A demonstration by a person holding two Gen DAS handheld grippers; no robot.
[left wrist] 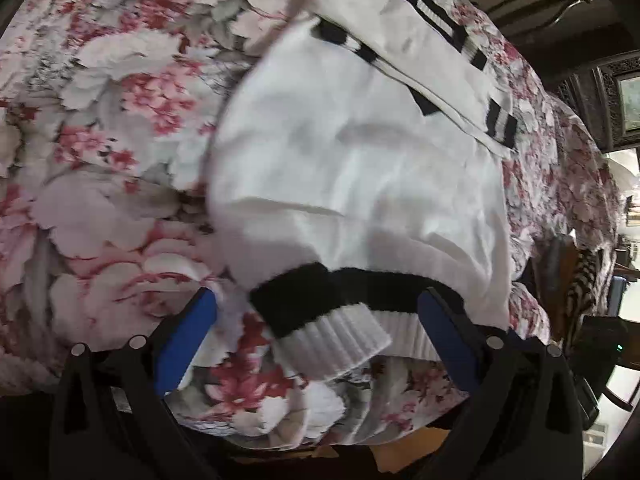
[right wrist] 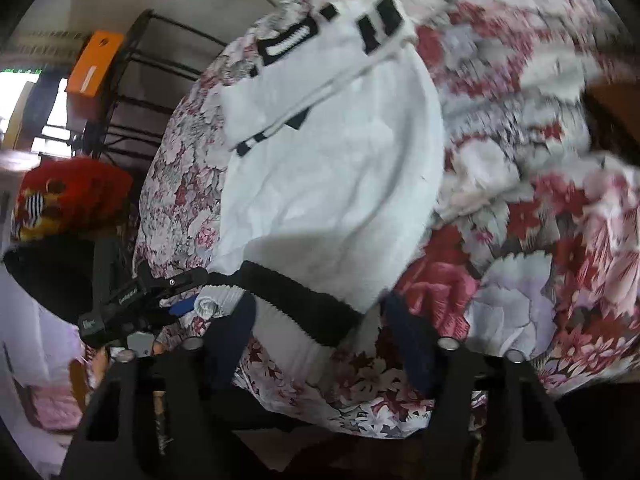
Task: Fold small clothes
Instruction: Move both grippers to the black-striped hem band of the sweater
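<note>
White sweater, black-banded hem: lies on the floral bedspread, sleeves folded in, body fold outstanding. Left gripper and right gripper: jaws spread, straddling hem, not pinching.

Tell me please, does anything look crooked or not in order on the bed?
Yes. The white garment lies rumpled and askew on the floral bedspread. Its black-and-white ribbed hem is bunched and curled over between the left gripper's open jaws, not lying flat. No damage or spill shows.
</note>
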